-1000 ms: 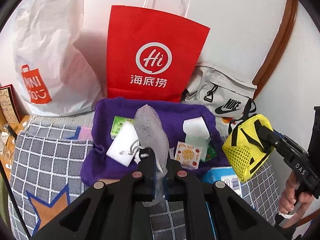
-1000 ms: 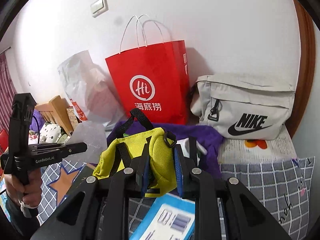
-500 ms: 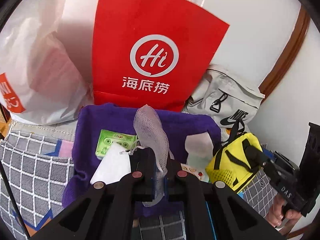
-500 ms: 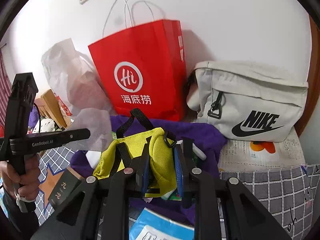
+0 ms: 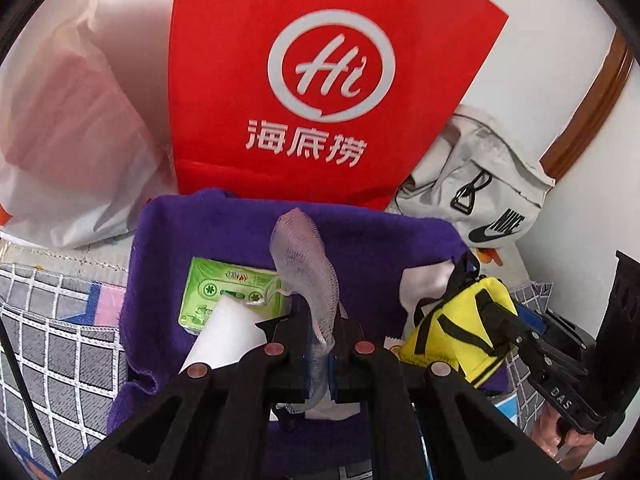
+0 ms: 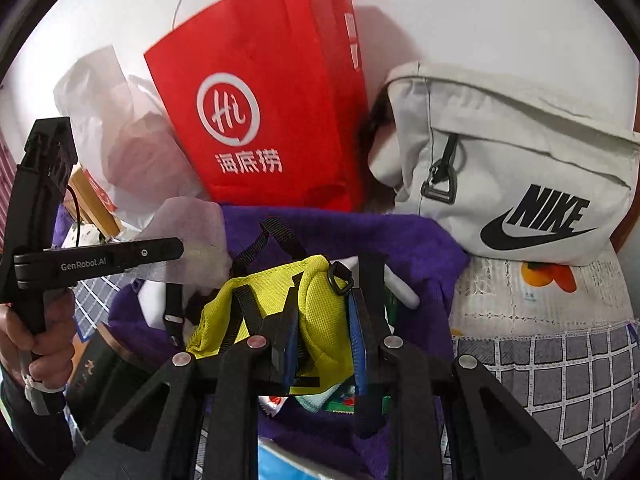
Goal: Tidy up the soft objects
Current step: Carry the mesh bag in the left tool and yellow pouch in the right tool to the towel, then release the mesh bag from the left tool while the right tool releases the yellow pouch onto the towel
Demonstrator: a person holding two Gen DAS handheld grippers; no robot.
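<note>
Left gripper (image 5: 320, 344) pinches a white mesh pouch (image 5: 306, 264), limp and light, centre frame. Right gripper (image 6: 322, 336) clamps a yellow pouch (image 6: 320, 304) mid-body (soft, squashes; straps dangle), lower centre, over a purple towel (image 5: 360, 236) on a checked cover (image 5: 60, 344); red bag (image 5: 320, 80) upper centre against a white wall
</note>
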